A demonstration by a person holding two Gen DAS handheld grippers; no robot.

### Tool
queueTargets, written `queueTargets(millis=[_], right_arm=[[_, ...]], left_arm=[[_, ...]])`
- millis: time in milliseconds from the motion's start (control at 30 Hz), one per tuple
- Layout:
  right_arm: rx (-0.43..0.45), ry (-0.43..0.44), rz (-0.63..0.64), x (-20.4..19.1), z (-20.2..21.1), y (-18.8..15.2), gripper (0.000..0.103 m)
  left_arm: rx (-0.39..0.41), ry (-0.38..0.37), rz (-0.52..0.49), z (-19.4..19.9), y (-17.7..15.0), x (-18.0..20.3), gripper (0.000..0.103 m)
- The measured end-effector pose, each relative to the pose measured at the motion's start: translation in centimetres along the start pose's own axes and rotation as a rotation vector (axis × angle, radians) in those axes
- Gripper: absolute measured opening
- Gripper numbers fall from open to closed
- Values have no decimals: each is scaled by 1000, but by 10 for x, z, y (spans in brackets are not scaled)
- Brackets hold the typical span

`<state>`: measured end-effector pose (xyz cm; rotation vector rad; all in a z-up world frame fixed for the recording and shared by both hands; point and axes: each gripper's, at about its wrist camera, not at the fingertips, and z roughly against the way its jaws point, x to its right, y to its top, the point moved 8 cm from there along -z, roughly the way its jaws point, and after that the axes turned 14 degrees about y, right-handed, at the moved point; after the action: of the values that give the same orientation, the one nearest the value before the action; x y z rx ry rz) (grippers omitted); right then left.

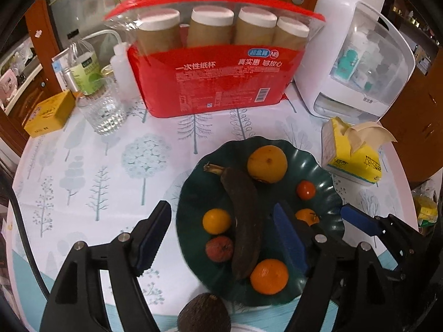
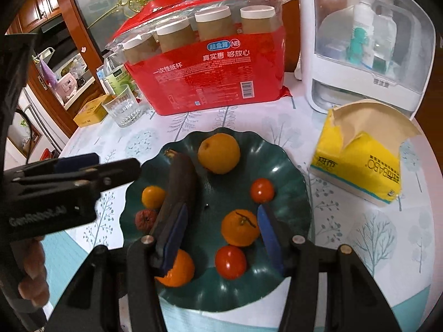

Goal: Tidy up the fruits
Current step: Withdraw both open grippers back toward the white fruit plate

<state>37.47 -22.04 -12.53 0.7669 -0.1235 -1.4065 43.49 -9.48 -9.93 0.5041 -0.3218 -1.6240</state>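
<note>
Green plate (image 2: 277, 149) holds fruit; both hand-held grippers open.

Both wrist views look down, sharing the green plate (image 1: 326, 193) (image 2: 290, 166)

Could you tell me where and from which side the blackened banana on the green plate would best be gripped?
Grip the banana across its thick middle, coming down from above, with the fingers closing across its width. It lies flat and lengthwise on the green plate, stem end pointing away, and that stretch looks least crowded; small fruits sit close along its left side. It looks overripe, so probably close gently.
</note>
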Motion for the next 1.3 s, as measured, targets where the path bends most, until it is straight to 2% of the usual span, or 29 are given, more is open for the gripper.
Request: queueTargets(millis=[333,633,833,1067,1300], right_arm=[[7,-44,1,-22,42,-8,54],[76,-69,55,-73,124,-3,54],[139,-32,97,-113,176,-12,54],[161,4,147,-142,198,-44,54],[173,-15,207,-150,192,-85,54]], left_arm=[[49,15,-22,63,-22,-35,76],[165,0,6,158,-39,-79,87],[240,-32,-6,209,-69,-101,91],[267,-57,-29,231,-112,-109,92],[333,-10,-59,221,-143,-106,92]])
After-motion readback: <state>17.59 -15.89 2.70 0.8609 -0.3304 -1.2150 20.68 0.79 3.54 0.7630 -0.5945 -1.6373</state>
